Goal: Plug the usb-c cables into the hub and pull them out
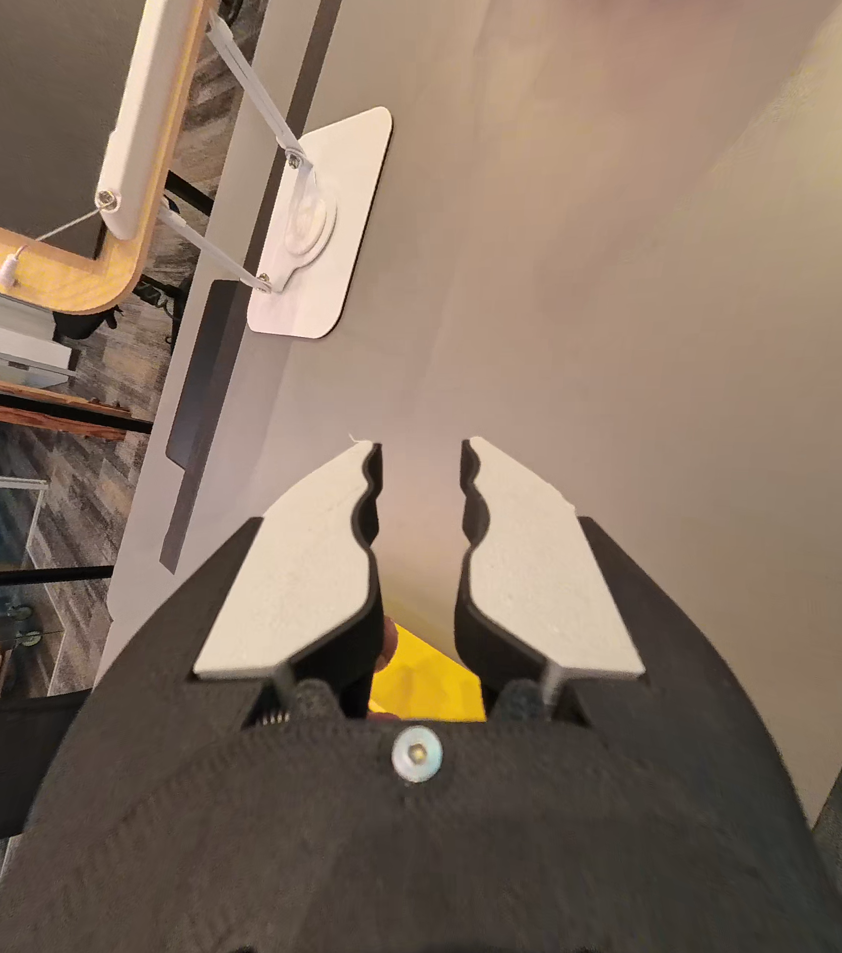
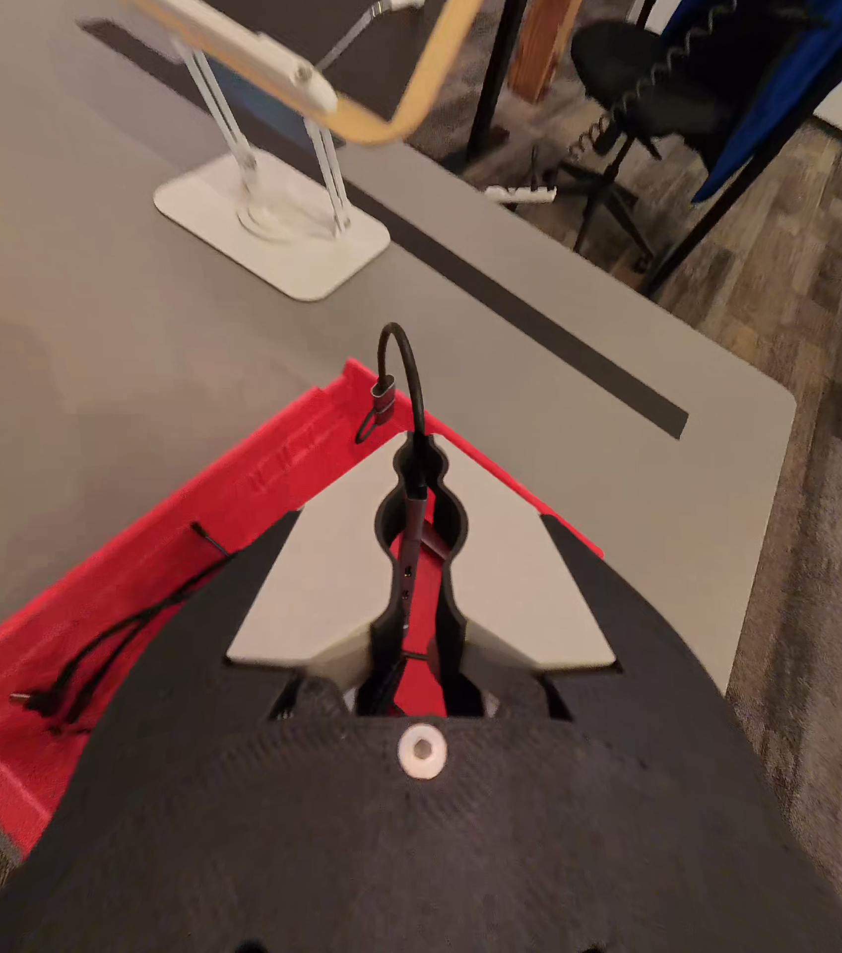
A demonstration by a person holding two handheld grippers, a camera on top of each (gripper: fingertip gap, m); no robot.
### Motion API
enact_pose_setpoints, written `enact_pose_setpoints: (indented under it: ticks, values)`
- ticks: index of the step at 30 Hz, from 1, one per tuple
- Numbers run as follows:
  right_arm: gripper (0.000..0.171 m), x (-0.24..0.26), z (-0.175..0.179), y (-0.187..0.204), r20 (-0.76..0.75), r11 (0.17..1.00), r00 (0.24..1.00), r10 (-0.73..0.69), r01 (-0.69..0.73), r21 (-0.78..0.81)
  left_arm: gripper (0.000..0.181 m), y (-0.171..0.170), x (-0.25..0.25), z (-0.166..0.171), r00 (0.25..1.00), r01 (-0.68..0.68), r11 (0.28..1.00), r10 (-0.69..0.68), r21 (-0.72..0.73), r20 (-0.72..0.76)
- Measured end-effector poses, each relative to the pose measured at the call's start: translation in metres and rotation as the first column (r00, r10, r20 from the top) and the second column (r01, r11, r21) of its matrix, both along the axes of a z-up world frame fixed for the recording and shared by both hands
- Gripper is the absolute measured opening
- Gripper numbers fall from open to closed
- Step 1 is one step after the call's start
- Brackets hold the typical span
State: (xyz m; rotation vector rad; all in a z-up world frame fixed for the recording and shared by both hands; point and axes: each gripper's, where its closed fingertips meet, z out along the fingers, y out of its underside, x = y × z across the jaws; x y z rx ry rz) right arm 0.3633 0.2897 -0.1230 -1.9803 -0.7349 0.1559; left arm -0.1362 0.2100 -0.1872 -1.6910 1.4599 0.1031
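1. Grey tabletop [image 1: 589,309] fills most of the left wrist view, which is rolled sideways. The left gripper [image 1: 421,448] hangs over bare table with its jaws parted and nothing between them.
2. In the same view, a white stand base [image 1: 336,222] sits on the table ahead and to the left, with thin white struts rising from it to a wood-rimmed panel [image 1: 99,289]. A dark strip [image 1: 202,412] runs along the table edge nearby. A yellow patch [image 1: 424,686] shows low down behind the fingers; what it is cannot be told. Neither hub nor cables appear here.
3. Red tray [image 2: 161,567] lies under the right gripper [image 2: 421,448] in the right wrist view, at the near corner of the same grey table [image 2: 99,309].
4. The right gripper's jaws are closed round a slim grey hub [image 2: 412,541], held edge-up between the fingers, with small ports along its visible edge.
5. The hub's short black lead [image 2: 408,371] arches up past the fingertips and ends in a plug [image 2: 382,399] hanging just over the tray's far rim.
6. Loose black cables [image 2: 99,655] lie in the tray to the left, well apart from the hub and partly hidden by the gripper body.
7. Beyond, the white stand base [image 2: 274,242] stands on the table; a black stool [image 2: 635,108] and blue cloth [image 2: 769,93] are on the floor side.
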Motion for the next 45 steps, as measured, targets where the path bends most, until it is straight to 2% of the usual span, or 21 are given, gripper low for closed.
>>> enact_pose_setpoints:
  ticks: [4,11,19,23,27,36,40,43,45]
  values:
    - [0.000,0.012,-0.038,0.008,0.048,0.995,0.999,0.003,0.002,-0.096,0.028,0.000,0.000,-0.006,1.000,0.002,1.000,-0.002,-0.013,-0.016]
    - [0.002,0.034,-0.089,0.021,0.288,0.979,0.957,-0.037,0.092,-0.180,0.029,-0.001,-0.002,-0.014,0.999,0.001,1.000,-0.002,-0.030,-0.045]
    - [0.034,0.062,-0.064,0.014,0.378,0.967,0.909,-0.175,0.231,-0.107,0.035,0.008,-0.017,-0.007,0.997,-0.060,0.998,0.059,-0.015,-0.043]
    - [0.034,0.079,-0.046,0.000,0.436,0.962,0.870,-0.228,0.270,-0.037,0.037,0.012,-0.028,-0.002,0.995,-0.094,0.996,0.094,0.000,-0.046]
    - [0.036,0.089,-0.041,-0.025,0.391,0.955,0.884,-0.256,0.294,-0.040,0.039,0.018,-0.053,0.005,0.983,-0.161,0.986,0.163,0.034,-0.078]
    - [0.045,0.111,-0.072,-0.084,0.295,0.937,0.909,-0.295,0.336,-0.098,0.048,0.033,-0.160,0.013,0.889,-0.444,0.894,0.448,0.063,-0.095]
    - [0.048,0.108,-0.091,-0.103,0.189,0.938,0.938,-0.292,0.319,-0.133,0.057,0.026,-0.206,0.003,0.824,-0.558,0.829,0.558,0.029,-0.101]
    - [0.050,0.105,-0.103,-0.112,0.122,0.939,0.949,-0.291,0.308,-0.153,0.069,0.015,-0.243,-0.014,0.756,-0.654,0.753,0.646,-0.074,-0.106]
    - [0.050,0.103,-0.109,-0.116,0.106,0.941,0.952,-0.286,0.301,-0.158,0.072,0.008,-0.268,-0.024,0.707,-0.707,0.699,0.700,-0.104,-0.104]
